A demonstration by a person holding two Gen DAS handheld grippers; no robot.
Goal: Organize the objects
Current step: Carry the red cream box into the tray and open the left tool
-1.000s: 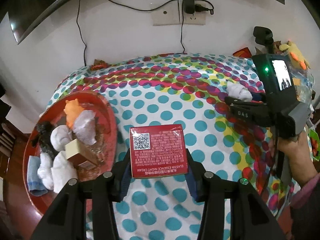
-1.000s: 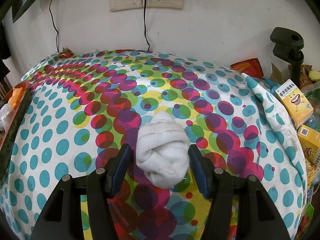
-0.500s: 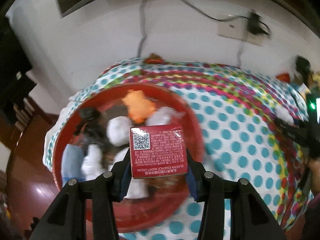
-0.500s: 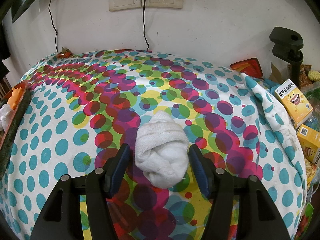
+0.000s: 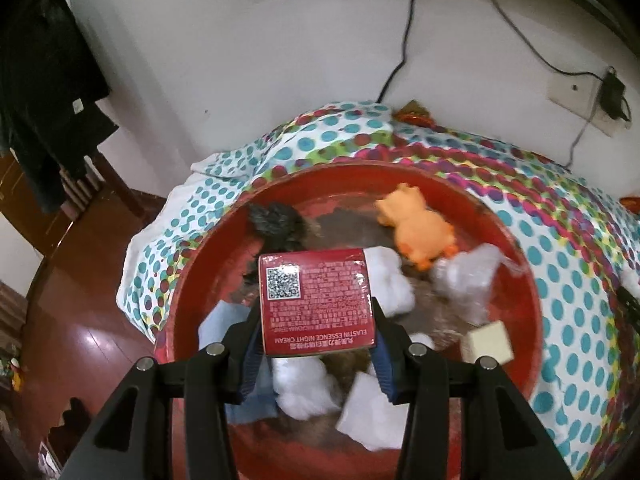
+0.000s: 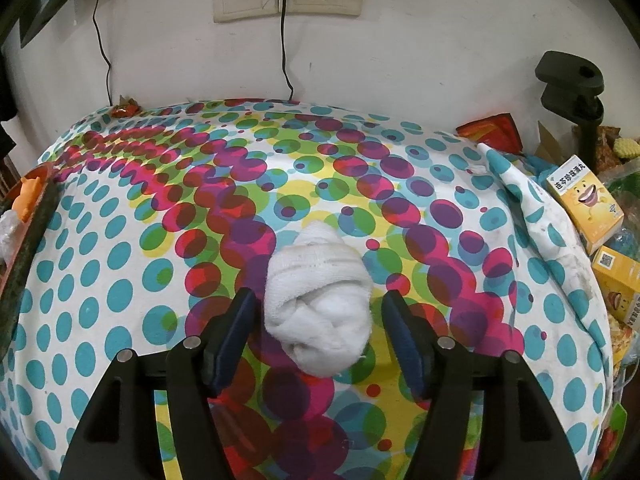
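Observation:
My left gripper (image 5: 316,344) is shut on a red night cream box (image 5: 316,300) and holds it above the round red tray (image 5: 524,280). The tray holds an orange toy (image 5: 416,228), white sock balls (image 5: 390,284), a dark furry item (image 5: 276,222), a blue cloth (image 5: 218,322), a crumpled plastic wrap (image 5: 468,280) and a small beige box (image 5: 488,342). My right gripper (image 6: 320,320) is open, its fingers on either side of a rolled white sock (image 6: 318,300) lying on the dotted tablecloth, with small gaps on both sides.
The tray edge (image 6: 24,236) shows at the left of the right wrist view. Yellow cartons (image 6: 584,200) and a black clamp (image 6: 572,84) crowd the table's right end. Wall sockets and cables hang behind. The table's left edge drops to a wooden floor (image 5: 80,320).
My left gripper has carried the red box left from over the cloth to above the tray. My right gripper's fingers have opened a little around the white sock.

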